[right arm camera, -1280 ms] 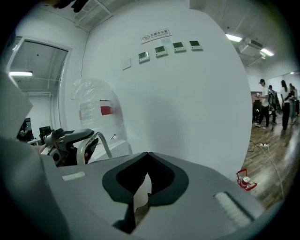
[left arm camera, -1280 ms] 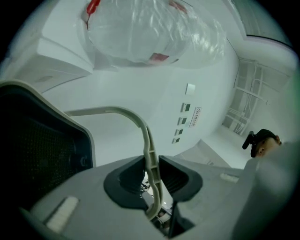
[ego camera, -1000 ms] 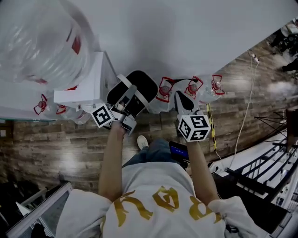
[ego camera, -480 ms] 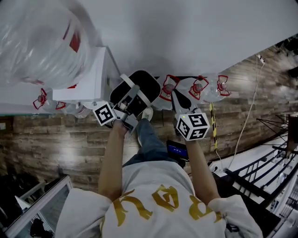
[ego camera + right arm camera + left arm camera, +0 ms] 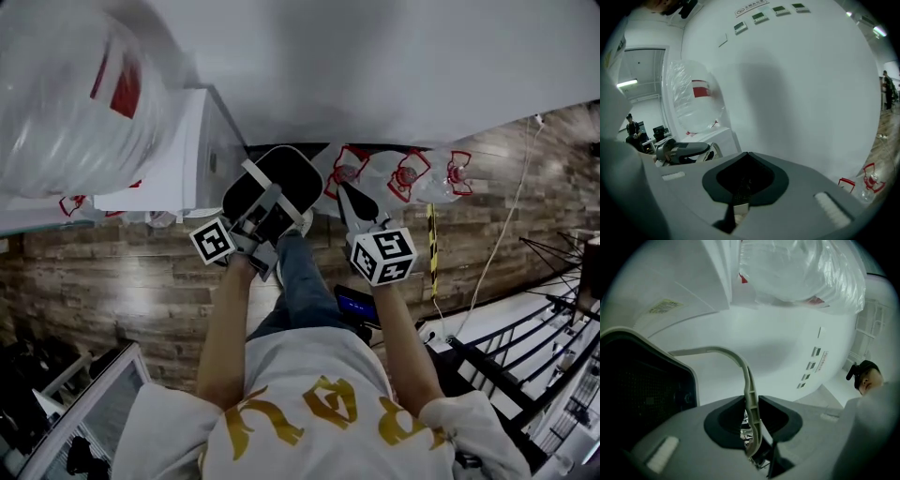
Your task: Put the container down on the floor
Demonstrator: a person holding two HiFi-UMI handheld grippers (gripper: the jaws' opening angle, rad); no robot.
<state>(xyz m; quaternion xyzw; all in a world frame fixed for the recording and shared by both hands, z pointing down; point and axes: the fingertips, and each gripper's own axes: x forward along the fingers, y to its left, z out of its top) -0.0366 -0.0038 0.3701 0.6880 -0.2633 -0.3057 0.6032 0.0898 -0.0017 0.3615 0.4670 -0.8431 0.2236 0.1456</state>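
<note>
Left gripper (image 5: pixel 751 420) — jaws clamped on the pale, ribbed, curved plastic handle (image 5: pixel 748 380) of the container (image 5: pixel 281 176). The container is black and oval with a mesh wall, and is held up off the wood-plank floor (image 5: pixel 112 281). Right gripper (image 5: pixel 740 187) — jaws pressed together, empty, just beside the container.

The floor (image 5: pixel 122 272) is matt grained wood, the wrap (image 5: pixel 56 103) glossy crinkled plastic, the handle (image 5: pixel 751 399) smooth pale plastic.

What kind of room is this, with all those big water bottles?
Probably an office or workroom: a water cooler with a big jug stands by a white wall, spare bottles line the wooden floor.
</note>
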